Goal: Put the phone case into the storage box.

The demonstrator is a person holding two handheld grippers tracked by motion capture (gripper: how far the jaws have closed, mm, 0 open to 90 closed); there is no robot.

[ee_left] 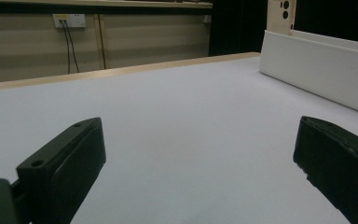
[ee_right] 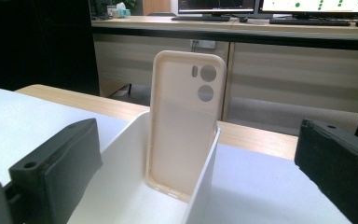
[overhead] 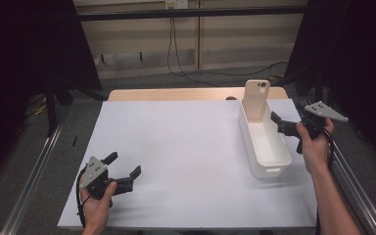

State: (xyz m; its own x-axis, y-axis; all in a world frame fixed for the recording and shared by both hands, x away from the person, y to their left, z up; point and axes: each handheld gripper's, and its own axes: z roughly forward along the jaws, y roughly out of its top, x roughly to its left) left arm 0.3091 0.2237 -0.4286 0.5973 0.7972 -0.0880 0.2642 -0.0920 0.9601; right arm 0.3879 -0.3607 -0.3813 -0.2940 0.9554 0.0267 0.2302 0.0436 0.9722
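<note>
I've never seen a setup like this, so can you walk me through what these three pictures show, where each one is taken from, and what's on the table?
A person sits at a table covered with a white sheet, holding a two-jaw tool in each hand. The high view looks down from above: the left hand-held gripper rests near the table's front left, and the right hand-held gripper is beside a long white bin. The other two pictures come from cameras riding on each tool, looking out between its own black jaws. A beige phone case stands upright at the bin's far end, leaning on the end wall. The right gripper view faces it. Both tools stand open and hold nothing.
</note>
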